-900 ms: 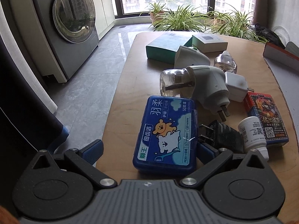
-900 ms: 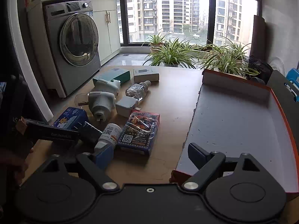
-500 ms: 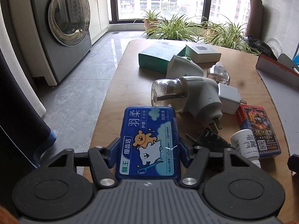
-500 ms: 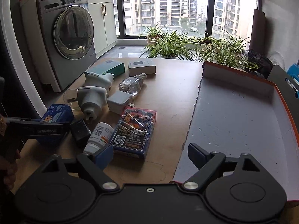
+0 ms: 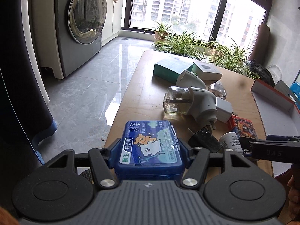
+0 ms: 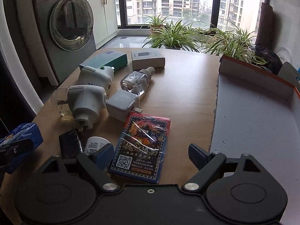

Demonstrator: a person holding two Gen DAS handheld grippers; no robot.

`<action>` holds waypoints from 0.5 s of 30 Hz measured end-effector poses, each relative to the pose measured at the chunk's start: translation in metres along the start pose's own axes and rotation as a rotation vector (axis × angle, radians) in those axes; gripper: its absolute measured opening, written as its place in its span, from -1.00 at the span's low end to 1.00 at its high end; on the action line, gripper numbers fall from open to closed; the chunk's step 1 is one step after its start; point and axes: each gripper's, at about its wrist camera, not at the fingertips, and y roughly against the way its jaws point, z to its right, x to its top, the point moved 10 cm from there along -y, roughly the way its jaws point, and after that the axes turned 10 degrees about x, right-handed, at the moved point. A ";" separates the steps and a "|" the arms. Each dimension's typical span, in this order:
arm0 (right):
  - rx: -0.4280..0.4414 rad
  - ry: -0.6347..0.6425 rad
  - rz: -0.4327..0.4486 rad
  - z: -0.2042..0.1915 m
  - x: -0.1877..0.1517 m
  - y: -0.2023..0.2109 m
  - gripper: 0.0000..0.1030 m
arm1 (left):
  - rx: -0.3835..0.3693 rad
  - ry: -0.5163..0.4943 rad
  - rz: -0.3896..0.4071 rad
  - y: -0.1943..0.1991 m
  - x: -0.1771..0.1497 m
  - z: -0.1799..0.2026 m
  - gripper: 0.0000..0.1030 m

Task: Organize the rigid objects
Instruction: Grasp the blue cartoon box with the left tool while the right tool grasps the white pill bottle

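Observation:
My left gripper [image 5: 150,148] is shut on a blue plastic box [image 5: 150,146] with a bear picture and holds it lifted above the table's near left edge; the box also shows at the far left of the right wrist view [image 6: 20,140]. My right gripper [image 6: 151,154] is open and empty, its jaws either side of a card box [image 6: 142,146] with a QR code. Beside it lie a small white bottle [image 6: 96,145], a black plug [image 6: 70,145], two white plug-in vaporizers [image 6: 86,105], a white charger [image 6: 121,106] and a clear bottle [image 6: 136,81].
A large grey tray with an orange rim [image 6: 258,116] fills the table's right side. A teal box [image 6: 108,59] and a grey box [image 6: 148,58] lie at the back. The wooden table [image 6: 187,86] ends at left above the floor; a washing machine [image 6: 67,26] stands beyond.
My left gripper closed on the blue box and lifted it off the table. My right gripper moved forward and left over the card box.

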 end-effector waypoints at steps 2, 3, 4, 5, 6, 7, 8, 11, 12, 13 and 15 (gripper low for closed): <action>-0.018 0.014 0.012 -0.002 0.003 0.002 0.96 | -0.011 0.014 -0.001 -0.001 0.000 -0.001 0.23; -0.058 0.013 0.058 0.000 0.007 0.011 0.94 | -0.013 0.018 -0.001 -0.002 -0.001 -0.001 0.23; -0.082 0.021 0.103 0.001 0.010 0.020 0.94 | -0.012 0.020 0.001 -0.001 -0.001 -0.002 0.23; -0.062 0.036 0.123 -0.004 0.011 0.028 0.94 | -0.012 0.023 0.003 -0.001 -0.001 -0.003 0.23; -0.007 0.055 0.129 -0.012 0.010 0.033 0.94 | -0.015 0.028 0.006 -0.001 -0.001 -0.004 0.23; 0.041 0.080 0.125 -0.020 0.007 0.036 0.91 | -0.019 0.033 0.008 -0.001 -0.001 -0.004 0.23; 0.070 0.109 0.112 -0.028 0.005 0.036 0.89 | -0.021 0.034 0.010 -0.002 -0.001 -0.004 0.23; 0.100 0.240 0.067 -0.050 -0.004 0.027 0.44 | -0.025 0.027 0.013 -0.003 -0.001 -0.002 0.23; 0.110 0.279 0.053 -0.058 -0.007 0.022 0.35 | -0.025 0.021 0.016 -0.003 -0.002 -0.001 0.23; 0.119 0.298 0.043 -0.062 -0.008 0.019 0.32 | -0.025 0.017 0.018 -0.002 -0.002 0.000 0.23; 0.125 0.322 0.023 -0.069 -0.010 0.011 0.26 | -0.024 0.015 0.026 0.000 -0.002 -0.001 0.23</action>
